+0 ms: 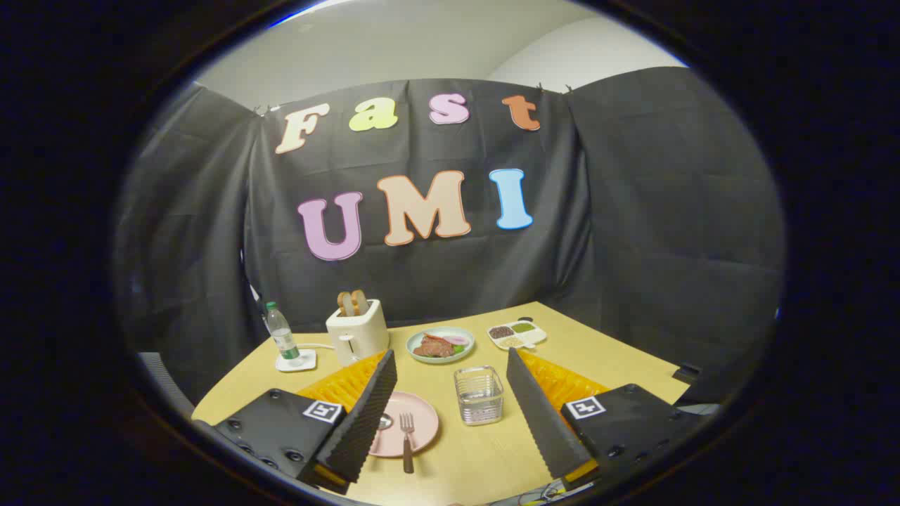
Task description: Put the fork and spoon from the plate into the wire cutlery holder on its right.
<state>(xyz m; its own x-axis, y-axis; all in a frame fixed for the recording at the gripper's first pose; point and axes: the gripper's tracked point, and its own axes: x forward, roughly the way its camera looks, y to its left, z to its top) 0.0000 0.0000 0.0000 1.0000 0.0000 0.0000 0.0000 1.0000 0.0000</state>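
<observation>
The one view rides on the gripper (450, 393) and looks forward along its two fingers, from above the near edge of the table (598, 351) and tilted down a little. The fingers stand wide apart and frame the plate (422, 422) with the fork (407, 439) and the holder (479, 395), which lie close below. Farther off across the table are the toaster (357, 330), the bottle (282, 336) and the booth wall behind them

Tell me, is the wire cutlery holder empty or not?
Empty: the wire cutlery holder holds nothing; the fork lies on the plate. The hand-held gripper is open.
</observation>
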